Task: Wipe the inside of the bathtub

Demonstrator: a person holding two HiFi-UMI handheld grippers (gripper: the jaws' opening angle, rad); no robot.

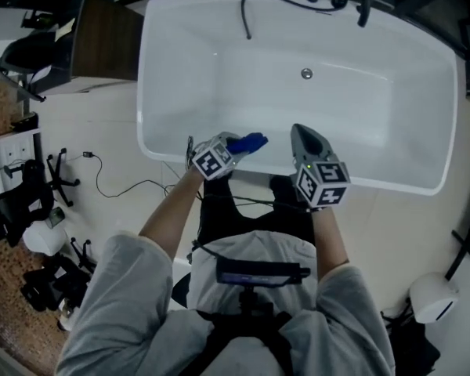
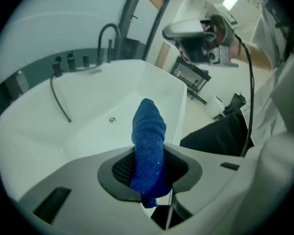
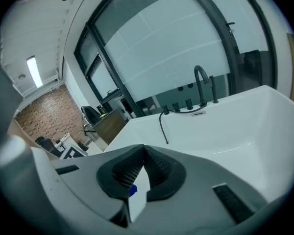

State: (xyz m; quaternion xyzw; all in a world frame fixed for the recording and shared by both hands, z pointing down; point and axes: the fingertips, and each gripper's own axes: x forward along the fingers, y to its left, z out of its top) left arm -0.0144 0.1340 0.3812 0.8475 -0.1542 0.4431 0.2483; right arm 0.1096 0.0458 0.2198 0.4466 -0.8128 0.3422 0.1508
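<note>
Pale floor tiles (image 1: 102,131) frame the white bathtub (image 1: 143,100) in the head view, where you stand at its near long rim with both tools reaching over it. Your left gripper (image 1: 236,144) carries a blue cloth (image 1: 251,141) just past that rim and above the basin. This looks like a starting position, as the cloth is not yet touching the inner wall. Your right gripper (image 1: 304,135) hangs just beside it, clear of the cloth and probably kept free so that one arm does the wiping. In the left gripper view, the jaws are clamped on the cloth's lower part. Its loose upper end stands out ahead of them toward the drain (image 2: 112,120), so soft fabric rather than hard plastic should meet the enamel first. In the right gripper view, the ribbed pads meet at their tips with nothing held between them. Beyond them, the dark faucet (image 3: 201,82) and its hose (image 3: 163,127) sit on the far rim, well away from both tools.
</note>
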